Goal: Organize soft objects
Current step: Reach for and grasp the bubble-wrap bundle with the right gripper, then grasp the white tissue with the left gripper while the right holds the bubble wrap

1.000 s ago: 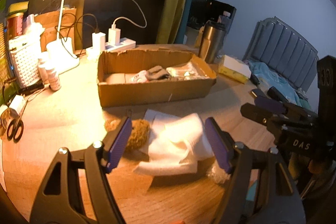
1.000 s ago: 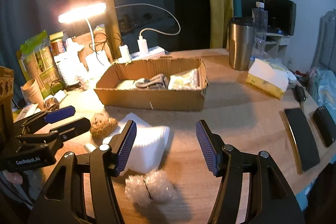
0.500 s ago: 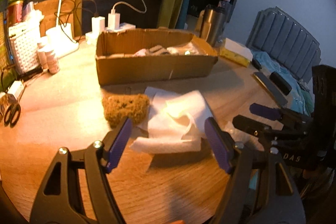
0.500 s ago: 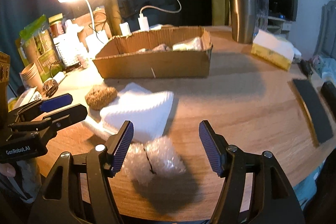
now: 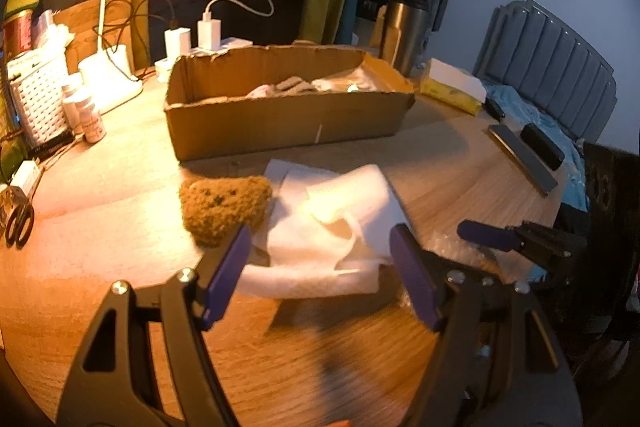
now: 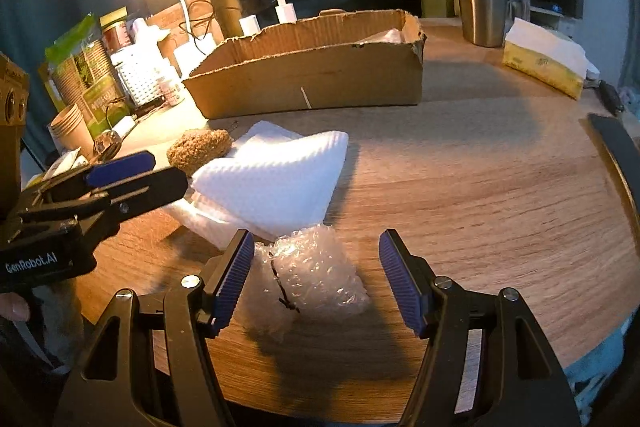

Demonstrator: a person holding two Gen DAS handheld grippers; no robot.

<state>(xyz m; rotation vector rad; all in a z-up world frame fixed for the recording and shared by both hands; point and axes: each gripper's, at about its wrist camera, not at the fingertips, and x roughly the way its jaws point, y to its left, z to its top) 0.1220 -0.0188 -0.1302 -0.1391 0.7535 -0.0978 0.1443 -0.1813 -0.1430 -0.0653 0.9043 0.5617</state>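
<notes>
both tools gape, gripping nothing. the right tool (image 6: 316, 277) straddles the bubble wrap (image 6: 310, 273) on the counter (image 6: 480, 195); the left tool (image 5: 320, 267) frames the foam sheets (image 5: 332, 223). risks: slick wrap squirting free, or foam dragging the sponge (image 5: 224, 205) beside it.

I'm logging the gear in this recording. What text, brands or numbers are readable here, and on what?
"GenRobot.AI": white lettering on the side of the left gripper, seen from the right wrist.
Green packet, yellow tissue box, small bottles: print too blurred to read.
Nothing else legible.
</notes>
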